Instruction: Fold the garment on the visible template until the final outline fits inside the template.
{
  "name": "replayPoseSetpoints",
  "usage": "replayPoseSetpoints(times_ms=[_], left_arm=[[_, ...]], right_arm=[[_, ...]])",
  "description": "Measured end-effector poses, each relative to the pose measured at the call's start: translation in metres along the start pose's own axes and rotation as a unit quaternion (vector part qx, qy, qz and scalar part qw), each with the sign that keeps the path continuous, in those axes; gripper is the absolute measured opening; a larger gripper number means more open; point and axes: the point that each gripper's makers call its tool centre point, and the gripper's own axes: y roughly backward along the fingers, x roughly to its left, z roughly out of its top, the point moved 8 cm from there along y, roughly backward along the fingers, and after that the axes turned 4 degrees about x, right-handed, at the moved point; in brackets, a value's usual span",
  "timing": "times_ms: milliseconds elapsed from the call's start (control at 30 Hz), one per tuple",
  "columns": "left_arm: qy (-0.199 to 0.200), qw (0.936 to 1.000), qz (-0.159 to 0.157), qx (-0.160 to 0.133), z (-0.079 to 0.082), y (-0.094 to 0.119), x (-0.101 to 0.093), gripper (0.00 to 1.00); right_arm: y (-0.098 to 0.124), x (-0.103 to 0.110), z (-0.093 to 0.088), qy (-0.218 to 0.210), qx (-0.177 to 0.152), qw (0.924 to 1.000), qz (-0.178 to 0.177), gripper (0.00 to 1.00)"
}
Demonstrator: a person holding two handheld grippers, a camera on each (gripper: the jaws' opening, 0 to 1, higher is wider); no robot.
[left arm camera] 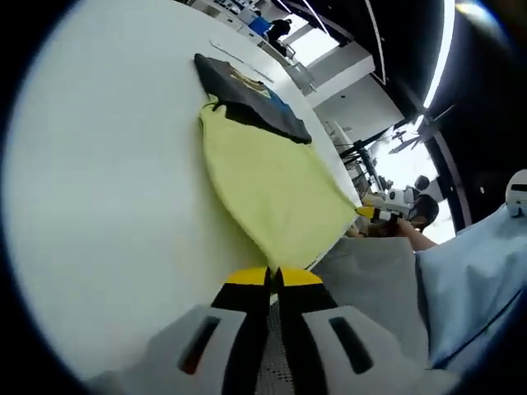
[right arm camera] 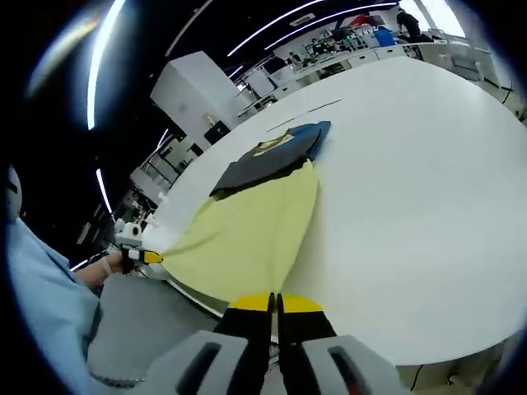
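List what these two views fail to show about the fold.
- Template: its outline cannot be made out on the white table in either view; the yellow garment may cover it.
- Dark garment: the yellow one overlaps its near edge, and its print is too small to read.
- Yellow garment's near edge: hidden behind the left claw and the right claw, so what they pinch is unclear.
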Motion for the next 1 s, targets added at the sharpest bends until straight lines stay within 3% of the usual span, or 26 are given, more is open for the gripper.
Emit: replayPoseSetpoints(times_ms=[233, 633, 767, 1000], left_arm=[[0.006, 0.9997, -0.02, 0.009, -0.009, 0.009, -0.016, 0.0], [0.016, 0.9996, -0.022, 0.01, -0.023, 0.01, -0.021, 0.0], [0.013, 0.9997, -0.019, -0.005, -0.011, 0.012, -0.022, 0.0], [-0.014, 0.9982, -0.024, -0.054, 0.03, 0.017, -0.026, 0.0]], right_arm=[[0.013, 0.011, -0.016, -0.018, 0.007, 0.9998, 0.008, 0.0], [0.021, 0.013, -0.026, -0.046, 0.005, 0.9988, 0.018, 0.0], [0.023, 0.016, -0.014, -0.059, -0.013, 0.9978, 0.029, 0.0], [0.022, 0.011, 0.024, -0.058, -0.054, 0.9958, 0.046, 0.0]])
